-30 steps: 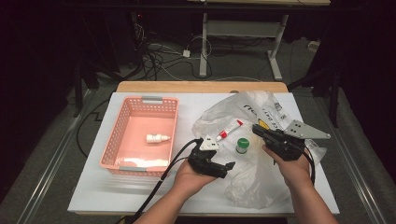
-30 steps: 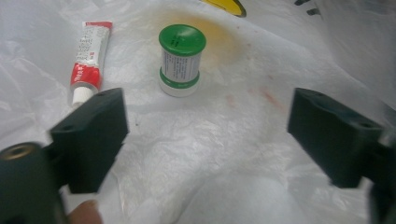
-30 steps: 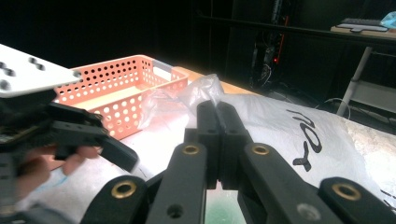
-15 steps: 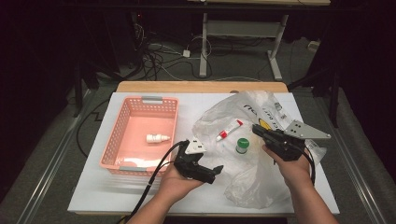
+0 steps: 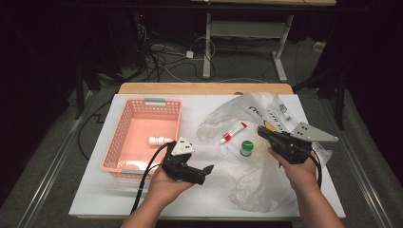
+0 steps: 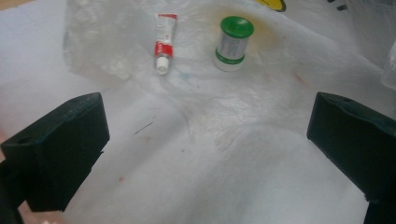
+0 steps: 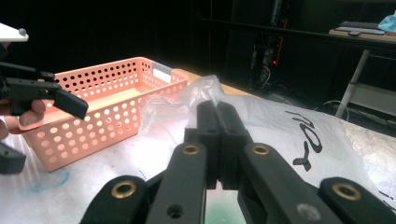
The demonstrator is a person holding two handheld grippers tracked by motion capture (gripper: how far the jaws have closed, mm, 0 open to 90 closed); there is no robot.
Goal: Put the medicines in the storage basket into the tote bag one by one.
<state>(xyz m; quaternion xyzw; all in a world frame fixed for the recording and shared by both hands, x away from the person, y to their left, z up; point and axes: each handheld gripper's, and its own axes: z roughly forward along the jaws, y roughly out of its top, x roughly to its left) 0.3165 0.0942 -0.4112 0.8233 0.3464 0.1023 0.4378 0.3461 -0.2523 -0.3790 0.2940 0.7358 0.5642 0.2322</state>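
A clear plastic bag lies spread on the right of the white table. On it rest a red-and-white tube and a small green-capped jar. My right gripper is shut on a fold of the bag, which bunches up at its tips. My left gripper hovers in front of the basket, aimed at the tube and jar. It is open, its jaws have just been opening, and nothing is between them.
A pink perforated basket stands at the left of the table with a small white bottle inside. A wooden strip runs along the far table edge. Cables and a desk frame lie on the floor beyond.
My left gripper has drawn back to the left, away from the tube and toward the basket's front corner. The right gripper has held still on the bag.
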